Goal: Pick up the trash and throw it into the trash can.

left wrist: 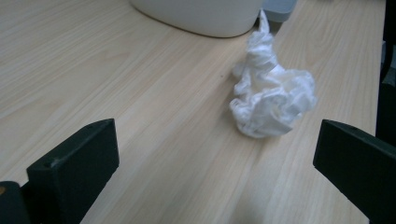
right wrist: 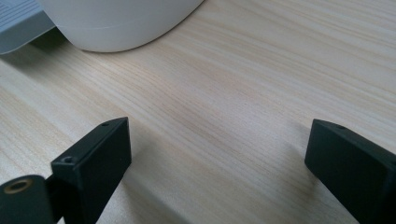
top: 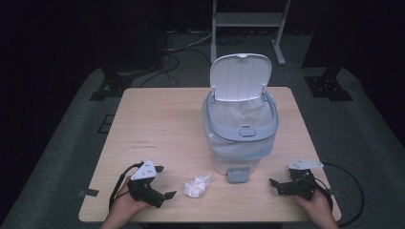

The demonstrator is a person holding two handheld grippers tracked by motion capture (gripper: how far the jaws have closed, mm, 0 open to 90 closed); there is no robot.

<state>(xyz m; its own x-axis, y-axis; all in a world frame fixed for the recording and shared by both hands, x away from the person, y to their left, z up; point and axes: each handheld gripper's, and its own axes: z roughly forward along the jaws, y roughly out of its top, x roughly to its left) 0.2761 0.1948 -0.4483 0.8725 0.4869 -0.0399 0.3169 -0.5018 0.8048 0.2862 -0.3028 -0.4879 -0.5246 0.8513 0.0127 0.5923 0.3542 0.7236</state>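
Observation:
A crumpled white paper ball (top: 198, 186) (left wrist: 271, 100) lies on the wooden table (top: 157, 124) near its front edge, just left of the bin's pedal. My left gripper (top: 165, 182) (left wrist: 215, 158) rests on the table left of the ball, open, jaws wide apart and pointing at it, nothing between them. A white pedal bin (top: 240, 129) stands at centre right with its lid (top: 240, 76) raised and a clear liner inside. My right gripper (top: 278, 180) (right wrist: 217, 158) sits at the front right, open and empty, facing the bin's base (right wrist: 116, 23).
The grey pedal (top: 237, 175) (left wrist: 280, 7) (right wrist: 18, 25) sticks out from the bin's front toward the table edge. Bare tabletop lies left of the bin. Cables trail from both grippers. Dark stands and a metal frame (top: 248, 21) stand on the floor beyond the table.

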